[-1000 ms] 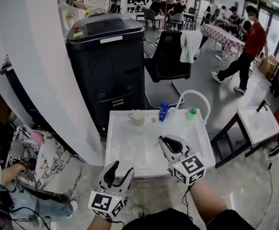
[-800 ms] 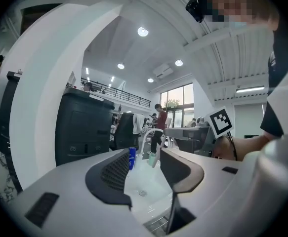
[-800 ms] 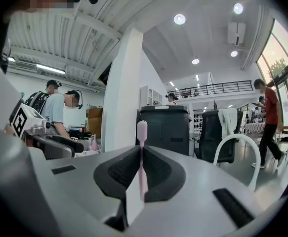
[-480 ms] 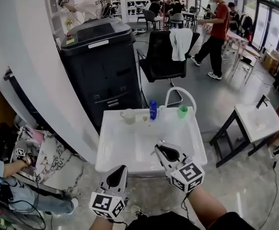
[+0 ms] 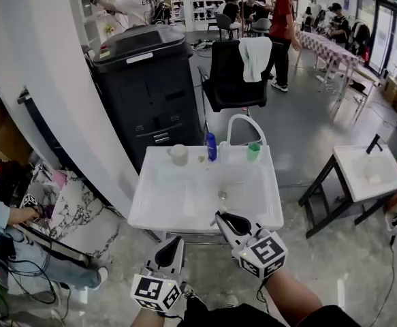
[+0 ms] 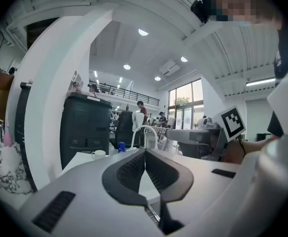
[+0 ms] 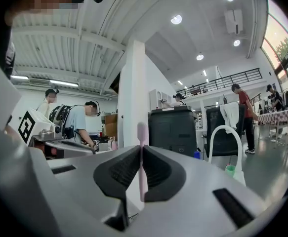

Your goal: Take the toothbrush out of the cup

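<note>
Pinching pink toothbrush (image 7: 142, 132) upright in right gripper (image 5: 220, 216) at table's (image 5: 178, 206) near edge. Holding left gripper (image 5: 178, 241) pressed together, empty. Cup (image 5: 178, 154) far left.

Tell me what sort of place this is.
Probably an open-plan lab or office hall staged for recording, not a real bathroom. A free-standing washbasin and a second washbasin stand on bare floor, with a black office chair behind.

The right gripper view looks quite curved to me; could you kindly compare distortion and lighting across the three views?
Right gripper view: strong fisheye inside a dark round border, ceiling lights blown out, the pink toothbrush slightly soft. Left gripper view: same fisheye, windows overexposed. Head view: milder bending at edges, even light.
</note>
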Action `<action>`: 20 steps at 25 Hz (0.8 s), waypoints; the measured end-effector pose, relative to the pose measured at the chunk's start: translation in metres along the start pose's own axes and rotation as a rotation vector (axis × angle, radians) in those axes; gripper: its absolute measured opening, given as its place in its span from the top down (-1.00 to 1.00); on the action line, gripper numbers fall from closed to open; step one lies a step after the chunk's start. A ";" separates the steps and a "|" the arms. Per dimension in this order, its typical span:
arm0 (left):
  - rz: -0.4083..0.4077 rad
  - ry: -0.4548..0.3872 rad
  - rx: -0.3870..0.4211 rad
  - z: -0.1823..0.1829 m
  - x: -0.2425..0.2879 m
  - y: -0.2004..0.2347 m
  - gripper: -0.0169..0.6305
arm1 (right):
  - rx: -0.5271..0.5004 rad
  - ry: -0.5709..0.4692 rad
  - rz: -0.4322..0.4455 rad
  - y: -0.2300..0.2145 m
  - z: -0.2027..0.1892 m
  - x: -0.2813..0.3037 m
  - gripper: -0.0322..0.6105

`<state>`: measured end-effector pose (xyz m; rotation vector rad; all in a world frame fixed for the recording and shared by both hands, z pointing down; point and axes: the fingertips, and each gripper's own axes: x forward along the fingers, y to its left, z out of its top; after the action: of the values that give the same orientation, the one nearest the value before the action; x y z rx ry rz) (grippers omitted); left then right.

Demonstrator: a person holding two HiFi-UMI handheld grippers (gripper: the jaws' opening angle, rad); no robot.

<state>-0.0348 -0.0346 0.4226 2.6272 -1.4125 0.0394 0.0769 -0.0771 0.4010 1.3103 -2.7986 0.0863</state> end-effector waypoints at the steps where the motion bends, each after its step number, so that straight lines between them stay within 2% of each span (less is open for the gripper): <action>1: 0.005 0.000 -0.001 -0.002 -0.003 -0.006 0.89 | 0.002 0.000 0.008 0.002 -0.002 -0.006 0.81; 7: 0.035 -0.009 -0.003 -0.010 -0.014 -0.033 0.89 | 0.008 -0.005 0.043 0.008 -0.007 -0.029 0.81; 20: 0.068 -0.040 0.013 -0.003 -0.031 -0.066 0.89 | 0.002 -0.016 0.088 0.017 0.000 -0.059 0.81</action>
<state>0.0035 0.0271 0.4143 2.6034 -1.5196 0.0044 0.1019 -0.0212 0.3968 1.1941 -2.8702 0.0825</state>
